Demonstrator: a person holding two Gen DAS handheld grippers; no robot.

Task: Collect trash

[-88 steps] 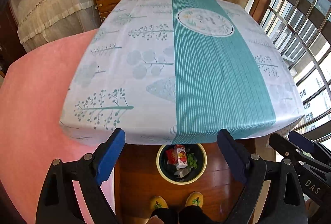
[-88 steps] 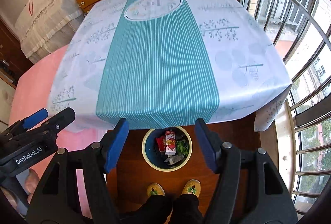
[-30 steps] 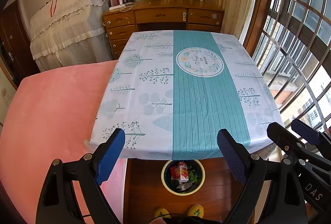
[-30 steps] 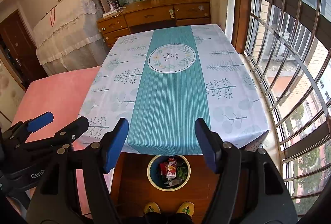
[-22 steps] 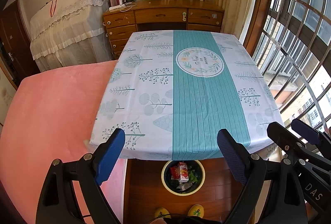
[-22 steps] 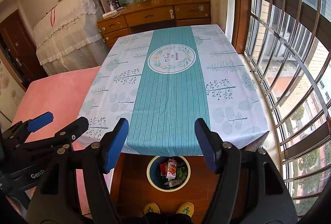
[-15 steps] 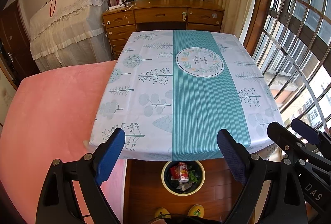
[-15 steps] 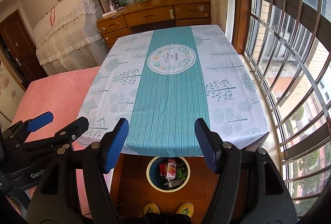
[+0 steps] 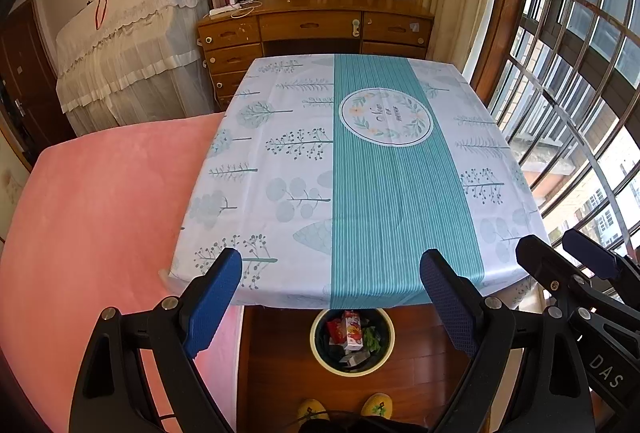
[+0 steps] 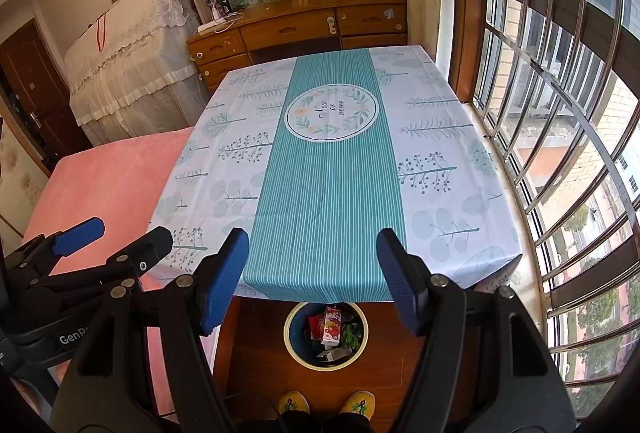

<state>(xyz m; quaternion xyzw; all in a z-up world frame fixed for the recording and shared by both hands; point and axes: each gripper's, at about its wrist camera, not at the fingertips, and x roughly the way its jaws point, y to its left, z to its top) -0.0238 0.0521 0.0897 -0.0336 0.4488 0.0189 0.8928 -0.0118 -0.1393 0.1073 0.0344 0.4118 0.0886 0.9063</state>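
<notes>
Below and between the two claws sat the bin (image 9: 352,341), on the wood floor (image 9: 280,353) just under the near edge of the table (image 9: 360,173). The left claw (image 9: 332,297) stood spread wide with nothing between its pads, and the right claw (image 10: 312,277) was spread the same way, also empty. Both hung above the table edge, tilted down toward the floor. The trash (image 9: 352,329) lay inside the bin: a small red-and-white carton, red wrappers, a green scrap and some grey bits. Ahead of the claws no loose trash showed on the cloth, so the collecting looked finished, or close to it.

To do this step well, I would judge it best to scan the cloth, the pink cover (image 9: 100,213) to the left of the claws, and the floor around the bin before stopping, and to keep the claws clear of the cloth's hanging edge, which could snag.

The cloth looked smooth and slightly glossy, white with printed trees and a teal striped band. The bin was round, with a pale rim and a dark inside. The claw pads were blue and finely ribbed, on black plastic arms. The cover looked soft and plush.
</notes>
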